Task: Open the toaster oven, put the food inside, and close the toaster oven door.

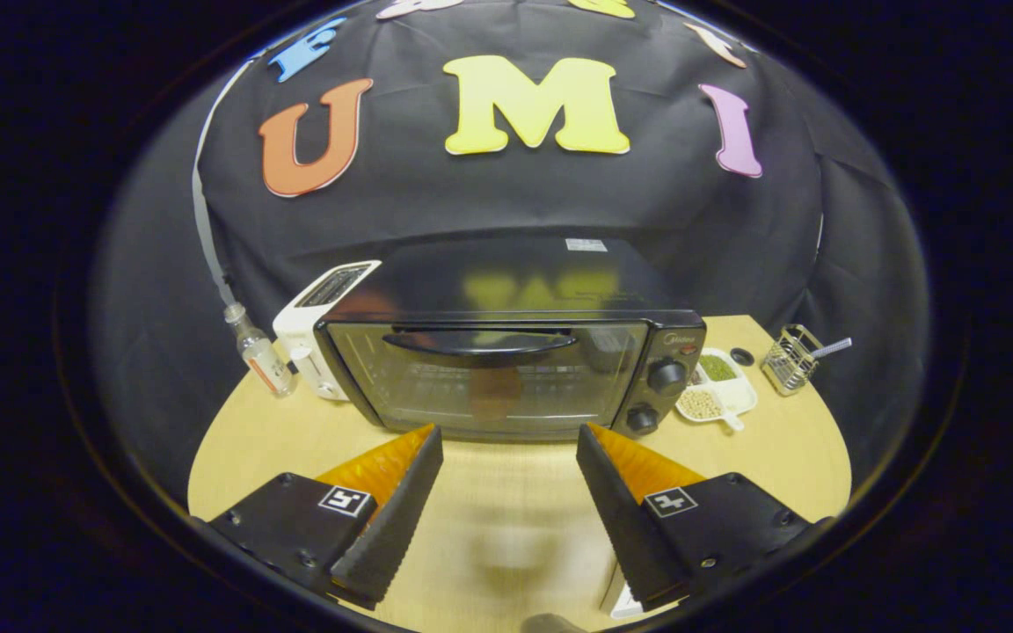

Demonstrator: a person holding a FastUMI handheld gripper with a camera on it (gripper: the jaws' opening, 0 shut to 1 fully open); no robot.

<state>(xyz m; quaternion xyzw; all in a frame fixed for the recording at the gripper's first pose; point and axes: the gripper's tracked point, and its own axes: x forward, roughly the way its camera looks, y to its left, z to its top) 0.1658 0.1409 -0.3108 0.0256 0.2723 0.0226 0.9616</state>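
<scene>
I see a pale wooden table [779, 457] carrying a black toaster oven [506, 374] at my 12 o'clock, door closed. A white toaster [317, 330] touches its 9 o'clock side, a small bottle [258, 352] beyond that. At 2 o'clock sit a divided white dish [722, 391] of grains and a wire holder [790, 359].

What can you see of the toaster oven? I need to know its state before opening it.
The toaster oven is a black box with a glossy top, standing upright on the wooden table just beyond the open gripper, which holds nothing. Its glass door is shut, with a curved black handle along the top. Two round knobs sit stacked on the right panel. A white toaster stands close at its left; a white dish lies at its right.
</scene>
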